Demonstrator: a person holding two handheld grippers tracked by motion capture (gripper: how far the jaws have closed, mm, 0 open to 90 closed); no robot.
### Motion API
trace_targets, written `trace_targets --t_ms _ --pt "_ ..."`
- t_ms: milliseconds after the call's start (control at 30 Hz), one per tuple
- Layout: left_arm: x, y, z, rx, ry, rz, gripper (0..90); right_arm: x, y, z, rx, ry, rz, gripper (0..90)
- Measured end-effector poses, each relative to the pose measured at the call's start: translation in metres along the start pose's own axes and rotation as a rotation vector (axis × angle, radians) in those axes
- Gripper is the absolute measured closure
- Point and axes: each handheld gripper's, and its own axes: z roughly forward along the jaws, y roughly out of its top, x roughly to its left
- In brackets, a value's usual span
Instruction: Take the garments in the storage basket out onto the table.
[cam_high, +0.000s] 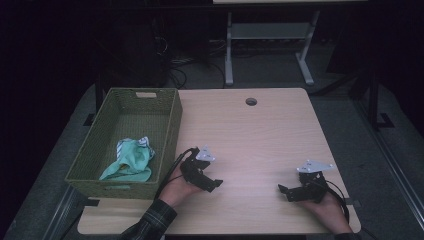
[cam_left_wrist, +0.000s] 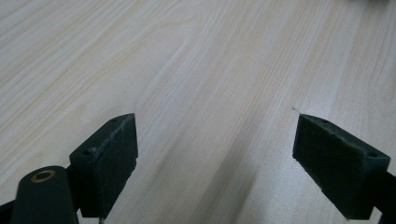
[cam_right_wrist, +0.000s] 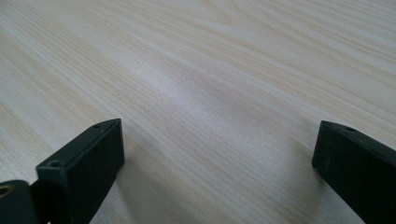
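On tabletop (cam_high: 260, 135): left gripper (cam_high: 212, 185), right gripper (cam_high: 286, 192) both spread, empty. Teal cloth (cam_high: 131, 160) already in basket (cam_high: 170, 125); apparently nothing left.

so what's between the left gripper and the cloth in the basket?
Only the basket's near side wall, in the high view. The left gripper sits open on the table, just outside it; the cloth lies inside.

table (cam_high: 260, 130): light wood | on it: green woven basket (cam_high: 170, 125)
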Motion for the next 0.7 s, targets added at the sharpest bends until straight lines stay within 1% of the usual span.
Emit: trace_targets --t_ms 33,233,400,433,467,500,633,700 --pt "-0.0006 0.0004 -0.0003 0.0 -0.001 -0.007 13.5 0.0 0.0 0.0 0.0 0.0 0.0 1.8" --pt "-0.0003 0.0022 -0.0018 -0.002 0.004 0.001 13.6 0.0 0.0 0.0 -0.001 0.001 0.001 1.8" --pt "-0.0006 0.0045 -0.0042 0.001 0.007 0.0 13.6 0.0001 -0.0001 0.0001 -0.001 0.0 0.001 1.8" --pt "-0.0009 0.0047 -0.0046 -0.001 0.005 -0.007 13.6 0.0001 -0.0001 0.0001 -0.002 0.0 0.001 1.8" --pt "0.0 0.0051 -0.0055 0.002 0.003 0.002 13.6 0.0001 0.0 0.0001 -0.002 0.0 0.001 1.8" --pt "0.0001 0.0055 -0.0064 -0.002 -0.007 -0.01 13.6 0.0001 -0.0001 0.0001 -0.001 0.0 0.001 1.8" --pt "-0.0004 0.0076 -0.0089 -0.002 0.001 -0.007 13.8 0.0001 0.0 0.0001 0.0 0.0 0.001 1.8" --pt "-0.0006 0.0083 -0.0099 0.002 -0.001 -0.005 13.8 0.0001 -0.0001 0.0002 -0.003 0.0 0.002 1.8"
